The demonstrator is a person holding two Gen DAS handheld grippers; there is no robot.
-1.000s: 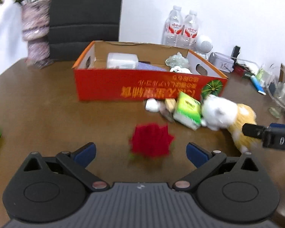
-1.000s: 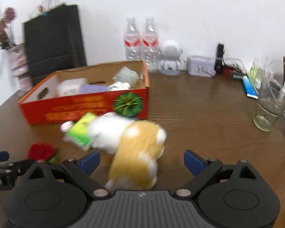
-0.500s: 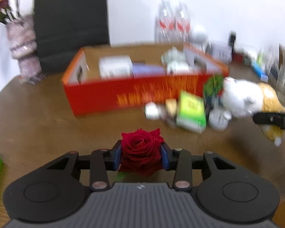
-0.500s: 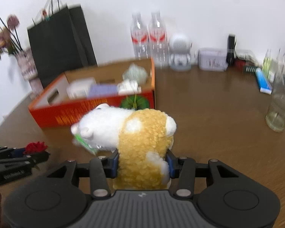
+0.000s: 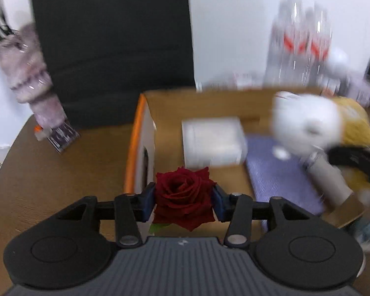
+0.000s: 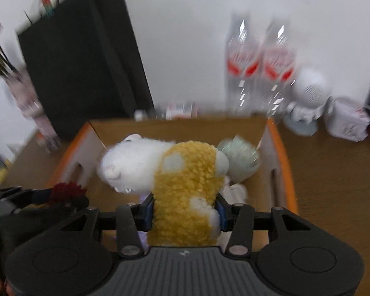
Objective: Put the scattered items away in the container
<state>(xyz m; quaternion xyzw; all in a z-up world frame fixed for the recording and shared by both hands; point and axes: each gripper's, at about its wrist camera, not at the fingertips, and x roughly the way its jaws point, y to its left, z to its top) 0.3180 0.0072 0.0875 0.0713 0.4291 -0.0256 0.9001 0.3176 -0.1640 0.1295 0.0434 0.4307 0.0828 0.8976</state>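
Two items are in the air at once, each held over the orange-rimmed cardboard box [image 5: 135,133]. A second ago both lay on the brown table in front of the box with the jaws wide; the jaws have since closed on them, and both grippers have carried their loads forward over the box interior. The left gripper [image 5: 183,198] has its blue pads against the sides of one red rose [image 5: 183,197], though its jaws have just been opening slightly, so the release may be starting. The right gripper [image 6: 185,209] squeezes one white-and-yellow plush toy [image 6: 175,172] by its yellow body.

For the task, this likely means two scattered items are a drop away from being tidied.

Counted inside the box: one white plastic container [image 5: 213,141], one purple flat item [image 5: 278,175] and one pale green crumpled bundle [image 6: 241,160]. Behind the box stand two water bottles [image 6: 259,56], beside one round white gadget [image 6: 308,91]. One black bag [image 5: 111,44] sits at the back left.
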